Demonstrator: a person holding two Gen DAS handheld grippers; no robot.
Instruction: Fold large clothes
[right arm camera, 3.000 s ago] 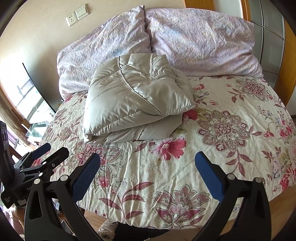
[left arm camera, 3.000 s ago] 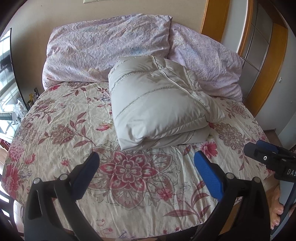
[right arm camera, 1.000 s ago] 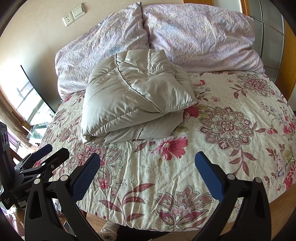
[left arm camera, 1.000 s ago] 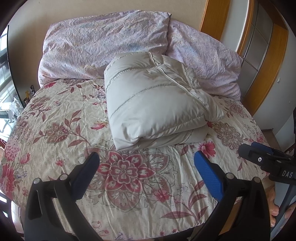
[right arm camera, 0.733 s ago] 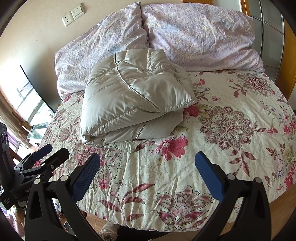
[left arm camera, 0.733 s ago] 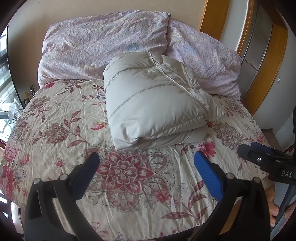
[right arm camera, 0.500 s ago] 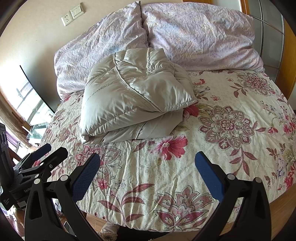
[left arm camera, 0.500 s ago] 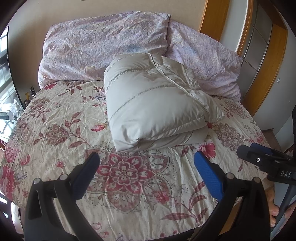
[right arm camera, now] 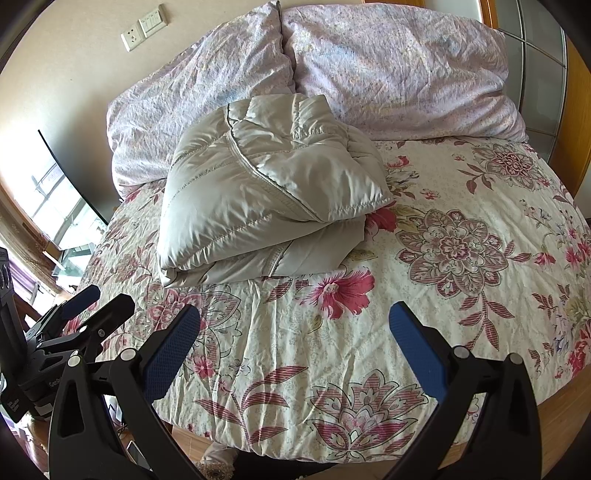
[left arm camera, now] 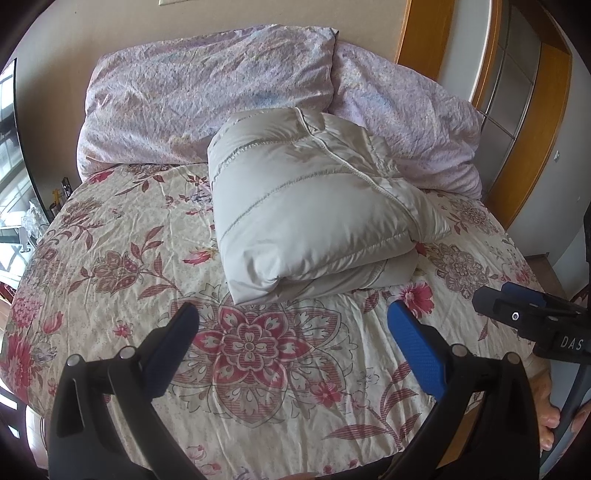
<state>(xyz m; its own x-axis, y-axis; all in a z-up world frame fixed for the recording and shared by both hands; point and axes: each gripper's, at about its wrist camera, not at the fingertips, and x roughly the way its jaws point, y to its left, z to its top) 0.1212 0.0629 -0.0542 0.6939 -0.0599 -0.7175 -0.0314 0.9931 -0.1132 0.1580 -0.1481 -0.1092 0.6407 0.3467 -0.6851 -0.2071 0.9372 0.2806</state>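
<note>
**Folded jacket on bed, both claws off it**

Left wrist view:
- Left claw (left arm camera: 291,325) spread wide, nothing between the blue pads, hovering over the near part of the bed (left arm camera: 110,258) with its flowered cover.
- Grey puffy jacket (left arm camera: 310,214) folded into a thick bundle, lying on the cover past the claw tips, well apart from them. Far edge up against two lilac pillows (left arm camera: 207,92) at the head of the bed. Rounded fold facing the camera, a thinner layer sticking out beneath it on the right.
- Right claw (left arm camera: 517,306) seen from the side at the right edge, over the bed's corner; fingers overlapping from this angle, gap not readable here.
- Bare toes (left arm camera: 546,424) of a person at lower right, beside the bed.
- Wooden door frame (left arm camera: 546,129) on the right, beyond the pillows.

Right wrist view:
- Right claw (right arm camera: 293,325) spread wide, empty, held above the foot of the bed (right arm camera: 461,295).
- Jacket (right arm camera: 266,199) left of centre, stacked in layers, top layer puffed up, stitched seam running diagonally across it. Touching the left pillow (right arm camera: 207,92) behind it; clear of both claws.
- Left claw (right arm camera: 98,297) low at the left edge, fingers parted, holding nothing, off the side of the bed.
- Wall socket and switch (right arm camera: 144,27) above the pillows.
- Window (right arm camera: 48,192) bright at far left.
</note>
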